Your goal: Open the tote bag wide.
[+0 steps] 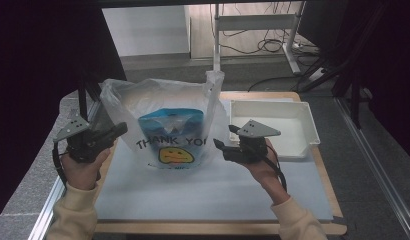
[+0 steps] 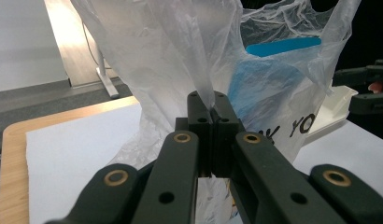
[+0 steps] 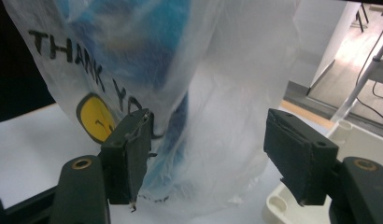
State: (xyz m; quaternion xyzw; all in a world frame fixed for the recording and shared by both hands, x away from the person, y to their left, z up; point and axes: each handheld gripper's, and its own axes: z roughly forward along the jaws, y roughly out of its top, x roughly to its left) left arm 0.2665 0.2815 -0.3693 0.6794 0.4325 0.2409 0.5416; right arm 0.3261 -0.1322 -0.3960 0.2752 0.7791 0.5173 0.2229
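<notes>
Translucent plastic bag [image 1: 163,107] blurs the blue pouch [image 1: 170,131] inside it.

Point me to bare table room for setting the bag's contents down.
Free: the white mat in front of the plastic bag, between both forearms. The white tray right of the bag looks empty. Crowded: mid-table, where the left gripper pinches the bag and the right gripper stands open beside it.

"THANK YO" (cut off) on bag [image 1: 163,125]
</notes>
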